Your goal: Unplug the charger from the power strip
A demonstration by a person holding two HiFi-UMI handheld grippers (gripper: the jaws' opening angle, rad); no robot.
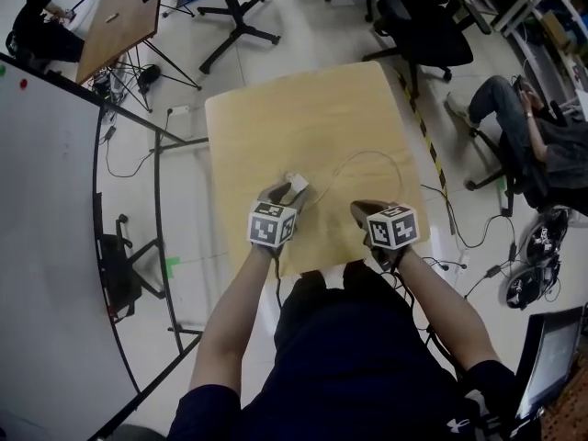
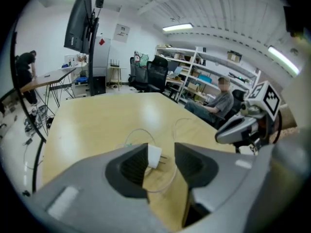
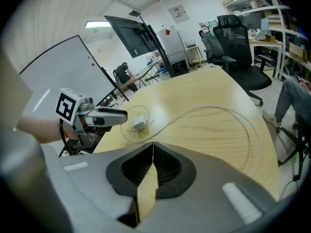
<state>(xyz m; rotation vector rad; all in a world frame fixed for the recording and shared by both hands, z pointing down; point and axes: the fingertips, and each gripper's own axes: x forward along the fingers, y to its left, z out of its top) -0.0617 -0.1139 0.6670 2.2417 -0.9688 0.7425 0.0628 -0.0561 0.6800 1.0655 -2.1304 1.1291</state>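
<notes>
Leftward, whiteboard (image 1: pixel 46 246): a large white panel with a curved dark edge stands on the floor at the person's left.
Table (image 1: pixel 303 108): pale wood with rounded corners; the person stands at its near edge, both forearms reaching over it.
Office chair (image 1: pixel 418 26): black, just past the far right corner; a seated person (image 1: pixel 524 127) is farther right.
Left gripper (image 1: pixel 292 191): angled down over the tabletop, jaws spread wide. The charger (image 2: pixel 154 155) lies just beyond the tip of one jaw, and neither pad presses on it.
Right gripper (image 1: pixel 367 211): jaws closed flat together with nothing between them, low over the near edge, beside the left one.
Cable (image 1: pixel 367 154): thin and pale, curling in loose loops across the wood to the right.
Charger (image 1: pixel 298 183): a small white block lying on its side, its two prongs bare.
</notes>
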